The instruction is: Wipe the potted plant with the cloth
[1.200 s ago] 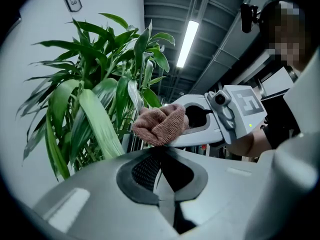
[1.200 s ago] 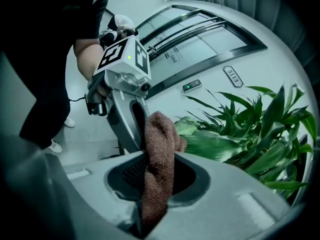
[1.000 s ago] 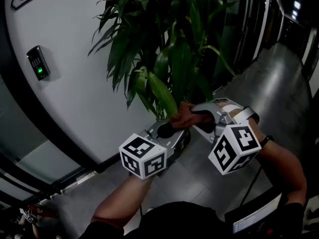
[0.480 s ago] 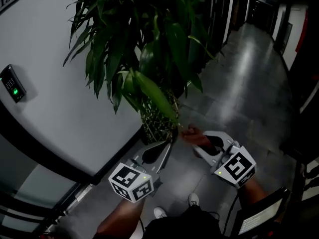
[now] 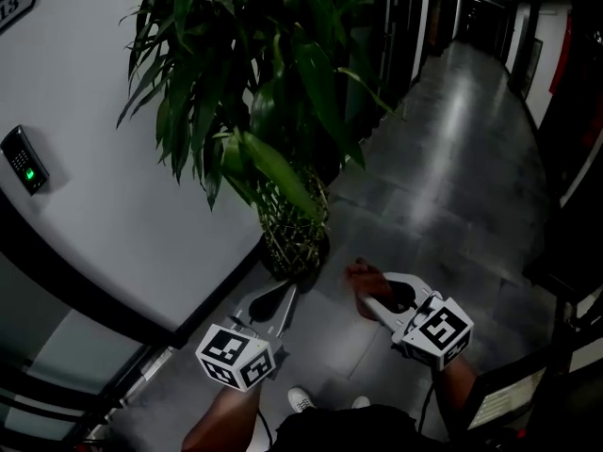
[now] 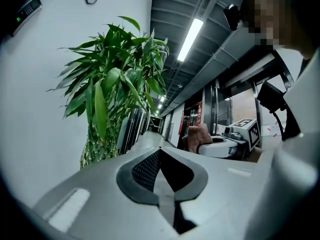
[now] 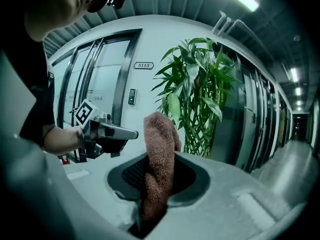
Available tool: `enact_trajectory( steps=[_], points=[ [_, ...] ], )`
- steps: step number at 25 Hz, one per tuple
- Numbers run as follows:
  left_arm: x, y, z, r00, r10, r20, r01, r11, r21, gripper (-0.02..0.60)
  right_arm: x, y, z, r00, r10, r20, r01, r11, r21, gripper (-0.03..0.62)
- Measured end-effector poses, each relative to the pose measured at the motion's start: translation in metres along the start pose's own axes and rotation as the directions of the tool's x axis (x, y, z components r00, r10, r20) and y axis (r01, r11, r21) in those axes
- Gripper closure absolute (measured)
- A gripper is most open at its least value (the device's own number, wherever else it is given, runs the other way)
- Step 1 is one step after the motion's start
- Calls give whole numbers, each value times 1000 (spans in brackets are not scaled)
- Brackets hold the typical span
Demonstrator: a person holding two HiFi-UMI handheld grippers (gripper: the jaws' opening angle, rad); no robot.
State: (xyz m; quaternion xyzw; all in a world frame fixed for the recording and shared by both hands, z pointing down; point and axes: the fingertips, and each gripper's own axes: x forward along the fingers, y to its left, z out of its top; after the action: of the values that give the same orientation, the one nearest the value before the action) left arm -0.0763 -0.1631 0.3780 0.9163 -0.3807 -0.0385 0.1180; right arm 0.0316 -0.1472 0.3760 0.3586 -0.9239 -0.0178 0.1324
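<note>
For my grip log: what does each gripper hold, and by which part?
Right gripper: the cloth, clamped by its lower part. Left gripper: shut, nothing held.

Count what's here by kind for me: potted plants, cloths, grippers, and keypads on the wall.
potted plant: 1
cloth: 1
grippers: 2, the left gripper, shut and empty, and the right gripper, shut on the cloth
keypad: 1
total: 5
</note>
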Motion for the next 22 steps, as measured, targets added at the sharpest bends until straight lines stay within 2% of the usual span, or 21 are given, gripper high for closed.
enact_trajectory(
  steps=[4,11,13,15,17,19,22],
  points=[
    [-17,-28,-9,998,70,0,-70,996,53,563,-24,6,-22,1000,21,10,-22,999,27,530],
    [-50,-75,-31,973,232,19,-232,973,16,563,-64,10,-49,994,103,44,-109,985,135,530],
    [-55,-88,-41,966,256,28,-255,966,-34,563,-78,12,-58,991,127,52,-133,981,138,530],
    [-57,-98,-55,965,261,34,-255,958,-132,564,-87,16,-68,985,163,59,-170,973,154,530],
    [-60,-106,-67,960,278,28,-268,944,-191,563,-93,21,-76,977,204,61,-212,962,171,530],
    [-63,-115,-74,953,302,14,-294,937,-189,563,-100,26,-80,970,233,66,-241,955,175,530],
    [-66,-126,-75,942,336,-5,-334,934,-129,563,-111,29,-78,965,248,82,-259,952,163,530]
  ],
)
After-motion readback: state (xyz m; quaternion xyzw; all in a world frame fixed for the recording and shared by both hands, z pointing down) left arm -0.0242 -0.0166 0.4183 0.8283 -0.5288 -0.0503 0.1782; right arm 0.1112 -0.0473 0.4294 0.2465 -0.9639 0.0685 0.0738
